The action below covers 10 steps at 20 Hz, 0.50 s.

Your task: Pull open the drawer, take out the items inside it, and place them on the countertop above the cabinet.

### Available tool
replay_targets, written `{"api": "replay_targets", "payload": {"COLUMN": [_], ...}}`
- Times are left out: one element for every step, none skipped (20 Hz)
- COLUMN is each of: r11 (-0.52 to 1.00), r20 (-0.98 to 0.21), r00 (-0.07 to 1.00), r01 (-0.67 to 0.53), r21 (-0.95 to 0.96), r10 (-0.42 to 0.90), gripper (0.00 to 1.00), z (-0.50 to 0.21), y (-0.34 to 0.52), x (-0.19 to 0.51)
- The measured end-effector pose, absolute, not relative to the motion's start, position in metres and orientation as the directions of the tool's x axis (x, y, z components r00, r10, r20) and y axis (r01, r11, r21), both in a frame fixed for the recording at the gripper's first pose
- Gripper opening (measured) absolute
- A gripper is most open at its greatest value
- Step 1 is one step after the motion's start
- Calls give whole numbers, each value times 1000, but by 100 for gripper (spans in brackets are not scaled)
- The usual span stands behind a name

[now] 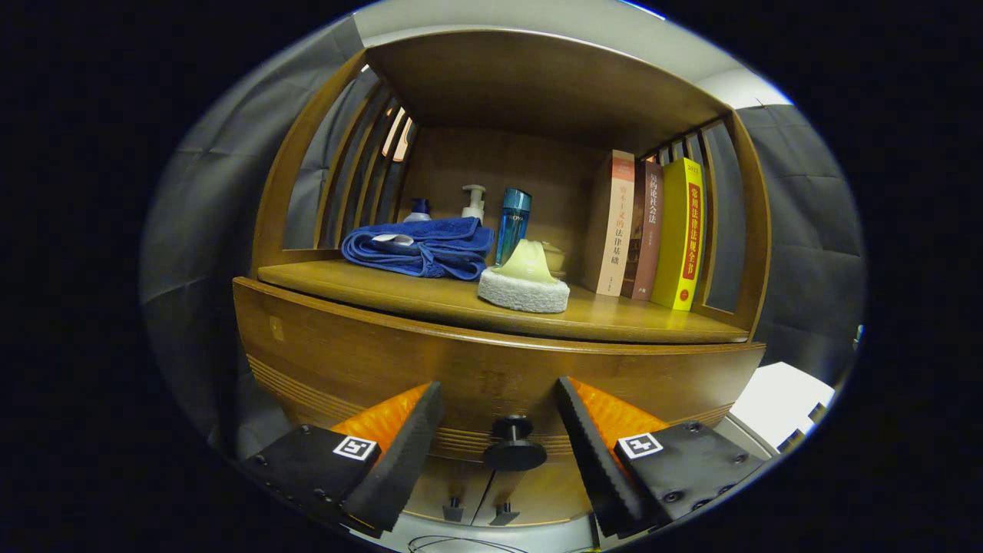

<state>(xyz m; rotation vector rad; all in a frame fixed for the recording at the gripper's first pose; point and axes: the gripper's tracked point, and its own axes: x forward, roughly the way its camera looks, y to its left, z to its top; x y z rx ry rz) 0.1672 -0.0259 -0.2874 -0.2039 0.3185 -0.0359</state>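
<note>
A wooden cabinet's drawer front point(476, 369) faces me, closed, with a round dark knob point(514, 449) low at its middle. My gripper point(499, 399) is open, its two fingers point(411, 438) standing either side of the knob and not touching it. The knob lies between the fingertips, slightly ahead. Above the drawer runs the wooden countertop point(430, 296), under an open shelf frame. What the drawer holds is hidden.
On the countertop lie a folded blue towel point(422, 246), a pump bottle point(474, 201), a tall blue bottle point(512, 223), a white-based sponge pad point(524, 284) and three upright books point(653, 234). Two small door handles point(476, 513) show below the drawer.
</note>
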Motion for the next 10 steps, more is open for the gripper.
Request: {"api": "replay_targets", "payload": {"r11": [979,979,980,982,982,982,982,985,989,991], "r20": [-310,-314,-318,-320,-314,-313,-317,-324,-329,-322], "r00": [948,947,945,945,947,947,946,944,943,945], "r01": [4,6,8,9,11,7,7,8,6,7], "r21": [-204,-202,-200,-190,-186,-190,-187,-172,-151,-134], "r10": [-69,-70,-73,-71,-70,-67,-67,-64,-56,-50], "gripper": [99,99,99,99,99,99,99,99,99,99], "z": [-289,-291,-292,-293,-292,-293,-293,-294,-295,-291], "y": [-26,-26,-26,-26,-24,-24,-24,-23,-22,-20], "x": [171,175,178,178,178,177,176,175,174,174]}}
